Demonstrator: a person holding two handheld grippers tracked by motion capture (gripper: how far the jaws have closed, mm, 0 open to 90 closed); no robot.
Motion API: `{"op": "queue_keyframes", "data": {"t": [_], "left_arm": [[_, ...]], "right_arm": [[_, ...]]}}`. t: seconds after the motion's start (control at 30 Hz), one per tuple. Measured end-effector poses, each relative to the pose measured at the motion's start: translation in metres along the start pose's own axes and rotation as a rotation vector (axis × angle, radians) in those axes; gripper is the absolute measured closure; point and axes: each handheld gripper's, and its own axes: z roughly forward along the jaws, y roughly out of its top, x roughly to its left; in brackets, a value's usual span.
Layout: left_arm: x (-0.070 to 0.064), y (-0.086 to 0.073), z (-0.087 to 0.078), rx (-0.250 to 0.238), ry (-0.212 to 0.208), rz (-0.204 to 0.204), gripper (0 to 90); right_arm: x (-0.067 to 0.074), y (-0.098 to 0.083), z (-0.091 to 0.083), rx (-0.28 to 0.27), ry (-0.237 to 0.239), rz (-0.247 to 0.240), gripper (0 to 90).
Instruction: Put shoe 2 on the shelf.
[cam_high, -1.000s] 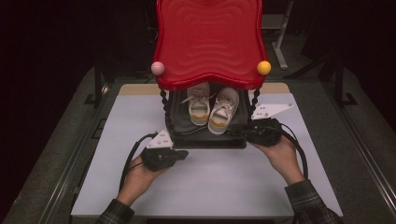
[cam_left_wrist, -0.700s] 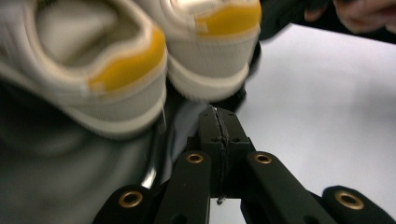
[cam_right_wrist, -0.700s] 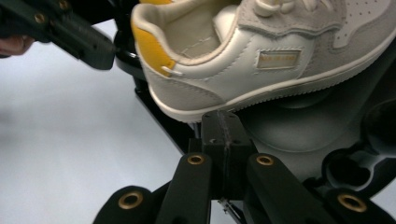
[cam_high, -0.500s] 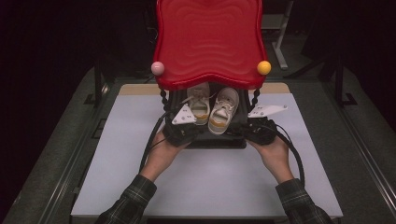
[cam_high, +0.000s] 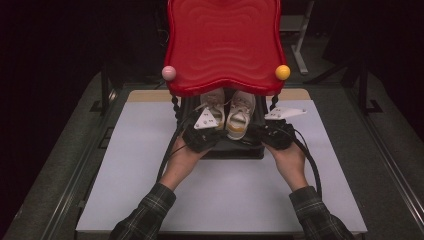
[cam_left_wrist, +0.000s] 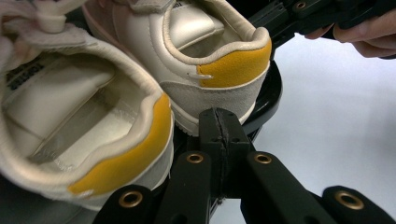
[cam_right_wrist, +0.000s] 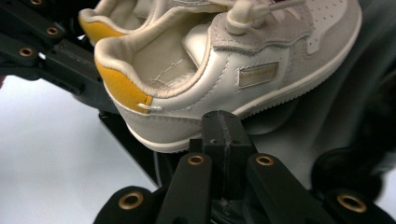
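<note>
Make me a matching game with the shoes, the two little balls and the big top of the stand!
Things:
1. ball on the left
2. ball on the right
3. wavy top
4. shoes

Colours or places:
A. red
B. pink
C. cream with yellow heels, on the black shelf under the top
D. yellow

Right pairs: 1-B, 2-D, 3-A, 4-C
</note>
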Motion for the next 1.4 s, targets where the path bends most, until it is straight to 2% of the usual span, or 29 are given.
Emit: {"op": "queue_keyframes", "data": {"t": [0.07,0.17,0.33,0.47,0.63,0.7,1.03,1.1,1.4], "left_arm": [[-0.001,0.0,0.0,-0.003,-0.001,-0.003,89.9],[-0.003,-0.001,-0.001,-0.005,-0.015,0.0,89.8],[-0.017,0.003,-0.002,-0.026,-0.026,0.039,89.8],[-0.02,0.009,0.001,-0.039,-0.027,0.048,89.8],[-0.02,0.011,0.005,-0.043,-0.04,0.049,89.9],[-0.019,0.011,0.007,-0.034,-0.028,0.057,89.9],[-0.006,0.011,0.016,-0.02,-0.016,0.029,89.9],[-0.004,0.01,0.018,-0.017,-0.024,0.017,89.9],[-0.004,0.01,0.019,-0.017,-0.027,0.012,89.9]], "right_arm": [[-0.001,-0.001,-0.001,0.002,-0.003,0.003,89.7],[0.0,-0.002,-0.005,-0.004,0.017,0.003,89.6],[0.009,-0.008,-0.012,0.001,0.047,-0.021,89.7],[0.014,-0.009,-0.014,0.008,0.056,-0.031,89.6],[0.013,-0.006,-0.011,-0.011,0.047,-0.024,89.7],[0.012,-0.004,-0.01,-0.013,0.045,-0.023,89.7],[0.008,0.001,0.002,-0.003,0.02,-0.018,89.7],[0.008,0.0,0.005,-0.004,0.021,-0.017,89.7],[0.006,0.0,0.006,-0.006,0.02,-0.013,89.7]]}}
